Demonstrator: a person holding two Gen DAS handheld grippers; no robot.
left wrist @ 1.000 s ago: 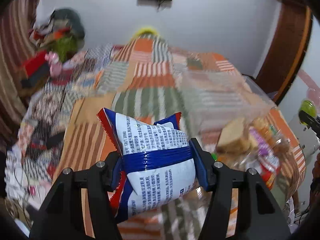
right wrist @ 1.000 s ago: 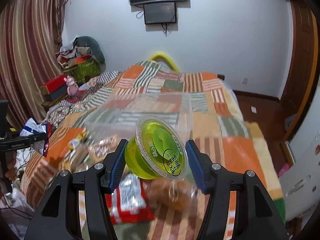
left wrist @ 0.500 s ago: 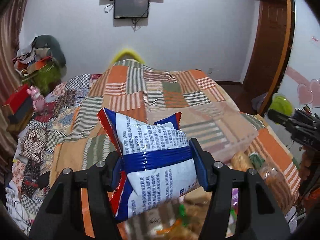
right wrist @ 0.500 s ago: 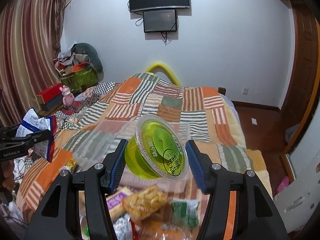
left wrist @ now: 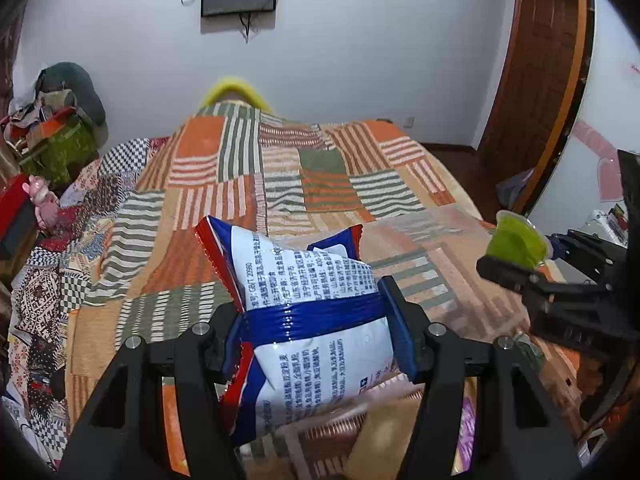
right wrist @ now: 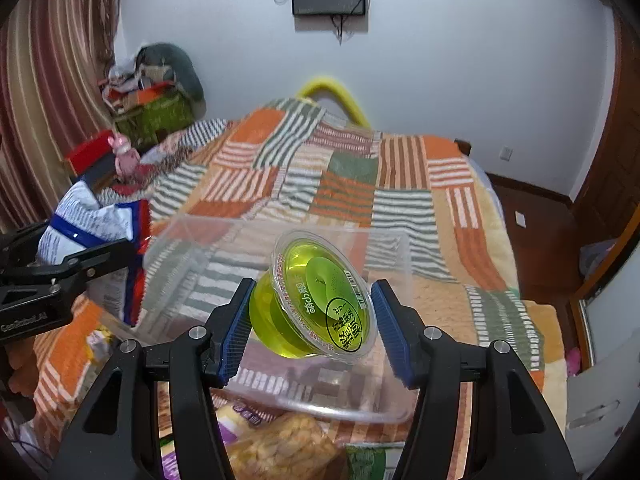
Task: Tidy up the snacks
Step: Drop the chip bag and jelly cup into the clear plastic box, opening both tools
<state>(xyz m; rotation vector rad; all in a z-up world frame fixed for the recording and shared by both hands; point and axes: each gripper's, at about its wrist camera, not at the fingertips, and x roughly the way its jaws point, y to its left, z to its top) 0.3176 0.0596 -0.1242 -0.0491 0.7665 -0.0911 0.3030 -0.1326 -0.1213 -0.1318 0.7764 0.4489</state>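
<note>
Both claws have swung over the clear bin [right wrist: 400, 248] on the bed [right wrist: 404, 204]; left claw [left wrist: 316, 312] clamps the snack bag [left wrist: 316, 320], right claw [right wrist: 312, 312] pinches the green jelly cup [right wrist: 316, 304]

Snack bag [left wrist: 316, 320]: white, blue-banded, red-edged. Jelly cup [right wrist: 316, 308]: translucent green. Quilt [right wrist: 360, 184]: orange, green, white striped patchwork.
</note>
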